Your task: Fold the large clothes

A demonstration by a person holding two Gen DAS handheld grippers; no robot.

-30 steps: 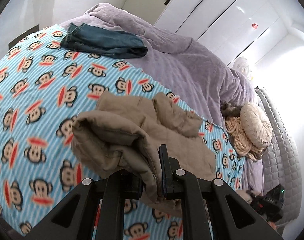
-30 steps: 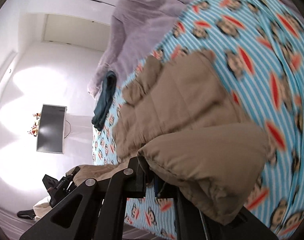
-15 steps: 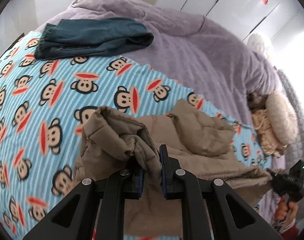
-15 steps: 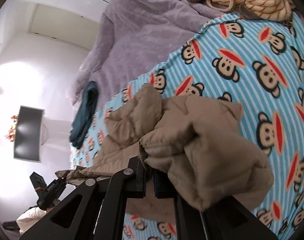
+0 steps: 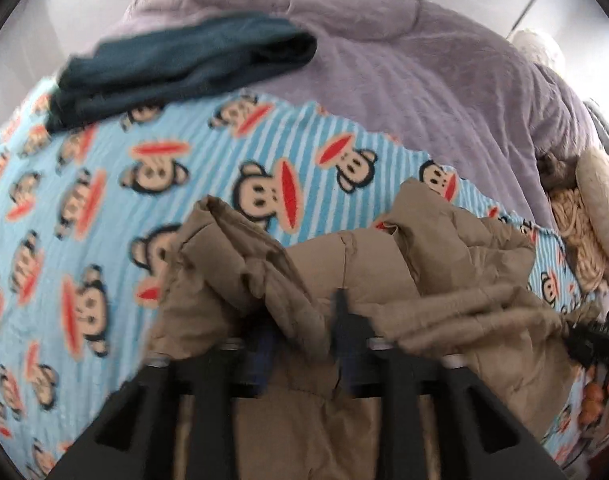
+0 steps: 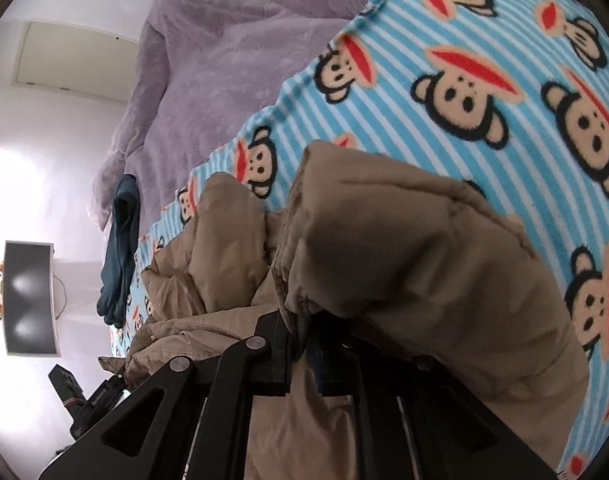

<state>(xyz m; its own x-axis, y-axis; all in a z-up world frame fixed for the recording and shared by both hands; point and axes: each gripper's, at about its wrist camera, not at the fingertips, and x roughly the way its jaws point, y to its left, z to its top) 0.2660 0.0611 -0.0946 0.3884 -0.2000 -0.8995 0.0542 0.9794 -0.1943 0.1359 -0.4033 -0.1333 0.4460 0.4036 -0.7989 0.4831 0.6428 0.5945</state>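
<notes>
Left wrist view shows the left gripper with its fingers drawn close on a fold of the jacket, tan quilted cloth bunched between and over them. The jacket lies crumpled on the near part of the bed, on the blanket, which is blue-striped and printed with monkeys. It spreads from the left gripper out to the right, where the right gripper shows at the frame edge holding its far end. A dark blue garment lies folded at the far left, partly on the blanket and partly on the purple quilt. At the far right sit a round cushion and a cream knitted piece just beside it. Right wrist view shows the right gripper with its fingers nearly closed on a thick puffed fold of the jacket, which bulges over the right finger and hides it. The jacket runs left toward the left gripper, low at the left edge. The blanket lies beyond it, the quilt farther off, and the blue garment at the left. A dark screen hangs on the wall.
</notes>
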